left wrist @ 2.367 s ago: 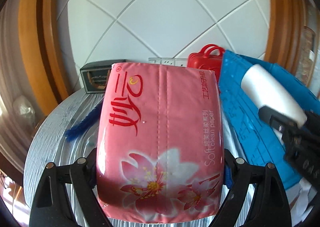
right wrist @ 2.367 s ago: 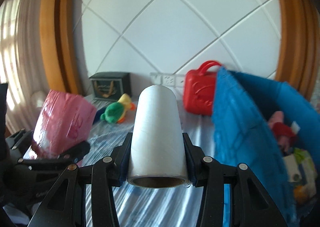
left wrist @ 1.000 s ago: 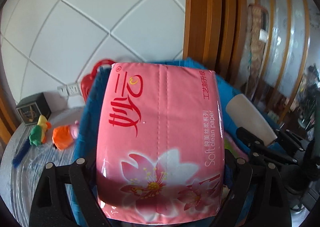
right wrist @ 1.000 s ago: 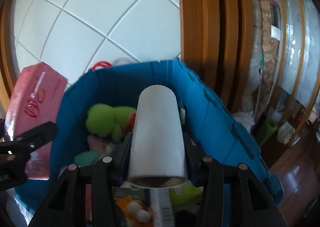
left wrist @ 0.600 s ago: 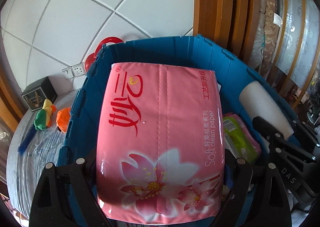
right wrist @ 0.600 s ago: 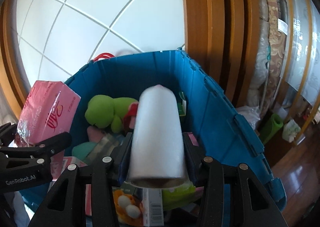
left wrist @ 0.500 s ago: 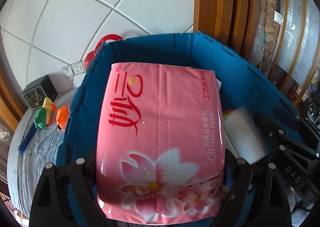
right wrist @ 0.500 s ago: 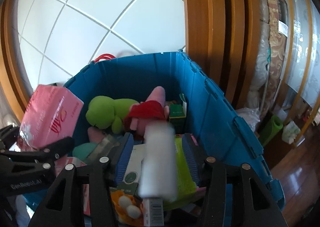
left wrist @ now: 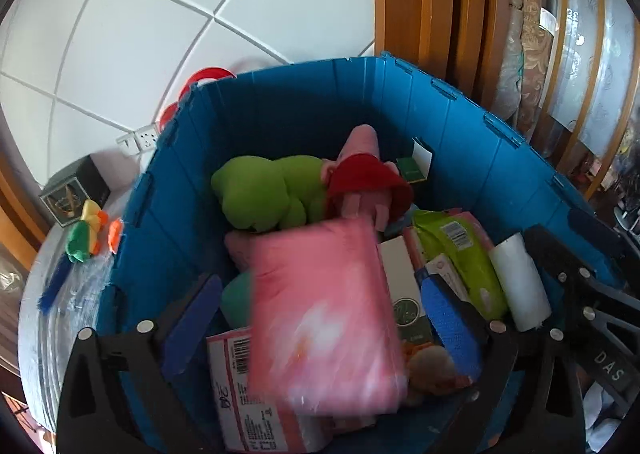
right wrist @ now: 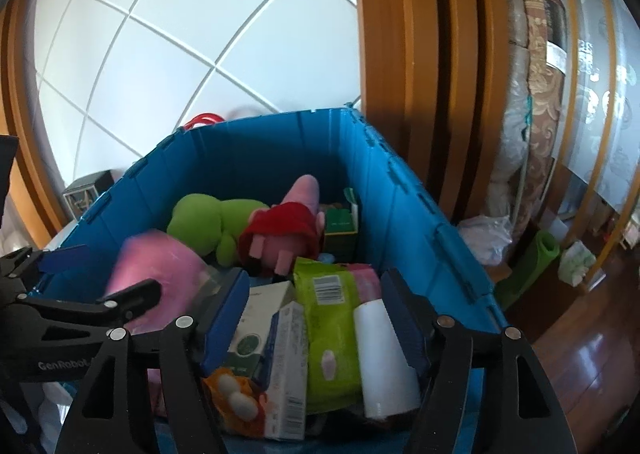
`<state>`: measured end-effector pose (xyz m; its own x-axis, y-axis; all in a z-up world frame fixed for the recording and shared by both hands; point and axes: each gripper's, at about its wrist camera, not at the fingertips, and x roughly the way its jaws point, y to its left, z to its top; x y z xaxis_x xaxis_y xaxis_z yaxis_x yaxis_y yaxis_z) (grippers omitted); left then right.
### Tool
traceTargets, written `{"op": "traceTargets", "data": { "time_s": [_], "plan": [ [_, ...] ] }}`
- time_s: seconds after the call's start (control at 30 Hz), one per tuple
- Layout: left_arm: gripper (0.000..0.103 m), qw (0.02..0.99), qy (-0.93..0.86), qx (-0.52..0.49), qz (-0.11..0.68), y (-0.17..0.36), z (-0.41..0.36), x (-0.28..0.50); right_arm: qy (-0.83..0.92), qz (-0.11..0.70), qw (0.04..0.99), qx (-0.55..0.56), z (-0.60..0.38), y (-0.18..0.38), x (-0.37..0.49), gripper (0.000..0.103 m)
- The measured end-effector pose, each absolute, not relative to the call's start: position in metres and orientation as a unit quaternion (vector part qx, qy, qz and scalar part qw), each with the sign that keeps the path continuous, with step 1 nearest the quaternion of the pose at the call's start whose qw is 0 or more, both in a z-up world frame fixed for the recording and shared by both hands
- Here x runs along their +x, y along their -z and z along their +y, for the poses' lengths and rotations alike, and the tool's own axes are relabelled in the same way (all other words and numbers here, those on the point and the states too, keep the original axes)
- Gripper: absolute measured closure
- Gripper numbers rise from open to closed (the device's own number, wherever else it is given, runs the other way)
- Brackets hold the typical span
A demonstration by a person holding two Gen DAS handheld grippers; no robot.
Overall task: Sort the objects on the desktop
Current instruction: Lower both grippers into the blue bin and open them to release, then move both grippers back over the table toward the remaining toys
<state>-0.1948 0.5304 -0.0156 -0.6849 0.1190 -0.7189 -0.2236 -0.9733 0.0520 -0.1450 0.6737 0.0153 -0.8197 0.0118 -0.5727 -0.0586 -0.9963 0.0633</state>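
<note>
The left hand-held gripper (left wrist: 320,318) is seen spread wide above the blue bin (left wrist: 280,101), with nothing gripped. The pink tissue pack (left wrist: 324,306) is seen blurred between the blue pads but clear of both, over the bin's contents; its long axis runs away from the camera, toward the bin's far wall. The right hand-held gripper (right wrist: 316,314) is likewise opened wide and is holding nothing. The white roll (right wrist: 384,358) is laid in the bin by the right wall, its long axis pointing toward the far wall and one end facing the camera. Packed in the bin are a green plush (right wrist: 204,225), a pink plush in red (right wrist: 288,234), a green wipes pack (right wrist: 332,330), cartons (right wrist: 286,370) and a small green box (right wrist: 340,225). On the counter (left wrist: 36,318), left of the bin, a toy duck (left wrist: 84,238) is seen beside a dark box (left wrist: 72,193).
</note>
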Motion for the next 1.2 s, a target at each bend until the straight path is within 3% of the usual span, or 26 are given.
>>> {"op": "traceTargets", "data": {
  "time_s": [0.23, 0.4, 0.73, 1.0, 1.2],
  "plan": [
    [0.002, 0.094, -0.917, -0.381, 0.066, 0.013, 0.529, -0.188, -0.954, 0.045, 0.017, -0.297, 0.68, -0.018, -0.143, 0.033],
    [0.002, 0.095, -0.921, -0.375, 0.057, 0.01, 0.523, -0.179, -0.954, 0.042, 0.011, -0.295, 0.677, -0.017, -0.138, 0.026],
    [0.002, 0.078, -0.935, -0.341, 0.055, -0.002, 0.503, -0.152, -0.956, 0.038, 0.012, -0.29, 0.672, -0.014, -0.129, 0.001],
    [0.002, 0.031, -0.949, -0.308, 0.056, -0.022, 0.457, -0.124, -0.965, 0.029, -0.015, -0.261, 0.638, -0.027, -0.123, 0.0],
    [0.002, -0.011, -0.955, -0.294, 0.02, -0.028, 0.381, -0.105, -0.967, 0.02, -0.058, -0.248, 0.582, -0.039, -0.118, 0.0]
  ]
}}
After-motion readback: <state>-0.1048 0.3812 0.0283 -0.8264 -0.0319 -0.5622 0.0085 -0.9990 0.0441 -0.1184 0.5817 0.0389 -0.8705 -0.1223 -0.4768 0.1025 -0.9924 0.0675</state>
